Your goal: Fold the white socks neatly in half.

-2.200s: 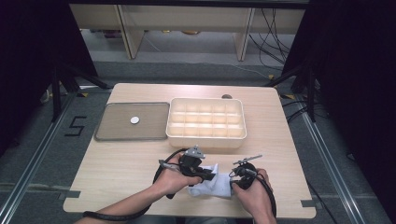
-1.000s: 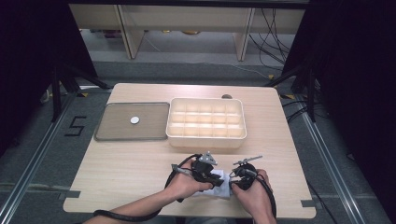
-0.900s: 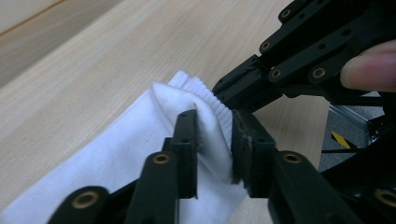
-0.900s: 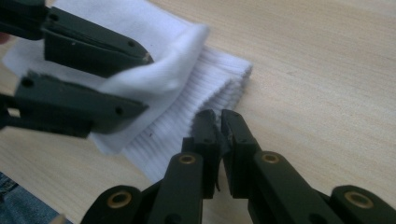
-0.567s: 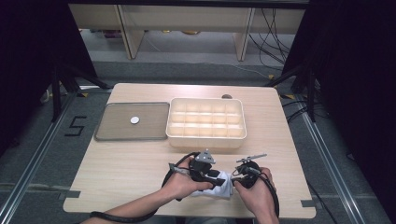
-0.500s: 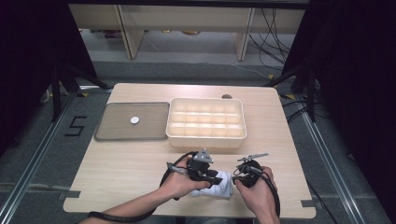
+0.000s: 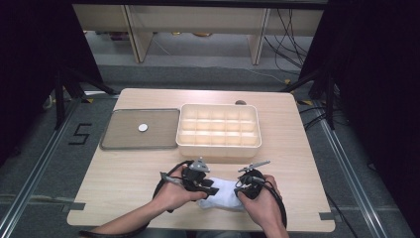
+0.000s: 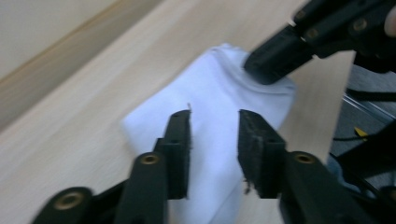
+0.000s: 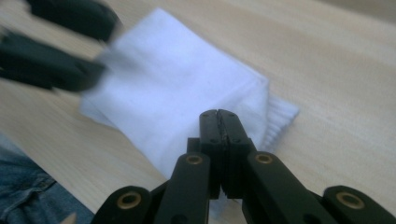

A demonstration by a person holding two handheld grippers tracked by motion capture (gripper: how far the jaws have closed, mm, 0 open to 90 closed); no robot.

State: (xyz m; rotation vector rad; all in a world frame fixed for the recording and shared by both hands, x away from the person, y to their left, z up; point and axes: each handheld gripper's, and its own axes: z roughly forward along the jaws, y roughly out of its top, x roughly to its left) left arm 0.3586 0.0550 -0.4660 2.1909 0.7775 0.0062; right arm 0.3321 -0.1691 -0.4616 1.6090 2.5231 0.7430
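A folded white cloth [image 7: 224,196] lies on the wooden table [image 7: 124,173] near its front edge, between my two hands. My left gripper [image 7: 210,187] hovers at its left end. In the left gripper view the left gripper [image 8: 215,130] is open; its jaws have just been opening, with the cloth [image 8: 210,88] beneath the gap and nothing pressed. My right gripper [image 7: 240,187] sits at the cloth's right end. Its jaws have closed further and the right gripper [image 9: 218,114] is now shut, tips pinching the cloth [image 9: 159,79], which puckers at the right gripper's tip [image 8: 268,65].
A cream compartment box [image 7: 218,147] stands at the table's middle back. A flat grey tray [image 7: 119,141] holding a small white disc [image 7: 142,127] lies left of it. A small dark thing [image 7: 240,102] sits at the table's far edge.
My left gripper has drawn back to the left off the cloth and its jaws have spread apart, letting go. More of the white cloth shows between the hands. The right hand stayed put.
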